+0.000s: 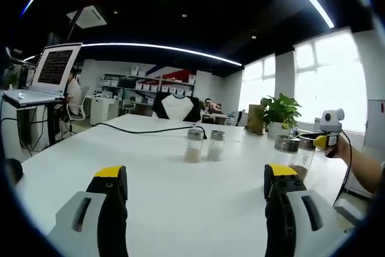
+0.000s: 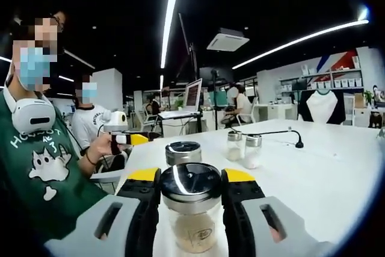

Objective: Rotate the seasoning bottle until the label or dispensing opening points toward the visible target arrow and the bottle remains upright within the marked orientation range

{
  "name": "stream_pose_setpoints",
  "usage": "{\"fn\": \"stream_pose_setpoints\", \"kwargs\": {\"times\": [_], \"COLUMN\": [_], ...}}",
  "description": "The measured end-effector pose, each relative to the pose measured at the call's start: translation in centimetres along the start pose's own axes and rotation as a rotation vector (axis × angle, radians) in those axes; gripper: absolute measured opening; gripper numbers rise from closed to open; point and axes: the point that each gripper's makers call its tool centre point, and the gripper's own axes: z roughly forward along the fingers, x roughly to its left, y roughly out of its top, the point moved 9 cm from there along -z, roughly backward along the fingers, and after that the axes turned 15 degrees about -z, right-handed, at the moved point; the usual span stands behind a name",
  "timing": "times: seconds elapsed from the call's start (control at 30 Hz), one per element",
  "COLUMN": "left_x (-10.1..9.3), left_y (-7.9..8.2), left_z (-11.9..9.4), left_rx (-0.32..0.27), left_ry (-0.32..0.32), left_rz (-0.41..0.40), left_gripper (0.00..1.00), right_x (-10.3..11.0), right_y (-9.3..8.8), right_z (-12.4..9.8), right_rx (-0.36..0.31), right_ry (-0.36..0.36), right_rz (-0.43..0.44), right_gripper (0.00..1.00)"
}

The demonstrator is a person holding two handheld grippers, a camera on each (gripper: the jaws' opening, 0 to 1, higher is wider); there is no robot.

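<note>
My right gripper [image 2: 191, 176] is shut on a glass seasoning bottle [image 2: 192, 227] with a shiny black lid, one jaw on each side just below the lid. The bottle stands upright on the white table [image 2: 325, 179]. A second bottle of the same kind [image 2: 183, 152] stands right behind it. From the left gripper view both bottles [image 1: 287, 148] appear at the right, with the right gripper [image 1: 325, 141] and a hand beside them. My left gripper [image 1: 195, 176] hovers open over the table, nothing between its jaws. Two small glass shakers [image 1: 204, 144] stand ahead of it.
A black cable [image 1: 144, 129] runs across the far side of the table. A laptop on a stand [image 1: 48, 70] sits at the far left, a potted plant [image 1: 280, 112] at the far right. A person in a green shirt [image 2: 42, 167] holds the left gripper [image 2: 129, 139].
</note>
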Motion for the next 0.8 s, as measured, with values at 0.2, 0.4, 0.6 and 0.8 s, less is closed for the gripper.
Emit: {"fn": "stream_pose_setpoints", "kwargs": {"times": [0.2,0.4,0.6,0.8], "left_x": [-0.07,0.0,-0.08,-0.1], "left_y": [0.02,-0.02,-0.14,-0.24], "left_z": [0.01,0.05,0.18,0.32], "left_rx": [0.001,0.003,0.01,0.015], "left_ry": [-0.002,-0.001,-0.007,-0.012], "left_rz": [0.003,0.003,0.008,0.01], "left_gripper": [0.99,1.0,1.0,1.0], "right_x": [-0.16,-0.04,0.18,0.12], "right_y": [-0.05,-0.01,-0.07,-0.08], "right_z": [-0.11,-0.1,-0.09,-0.17], "right_rx": [0.001,0.007,0.002,0.006], "right_ry": [-0.02,-0.048,-0.086,-0.125], "right_rz": [0.001,0.0,0.003,-0.001], "right_gripper": [0.38,0.38,0.38,0.38]}}
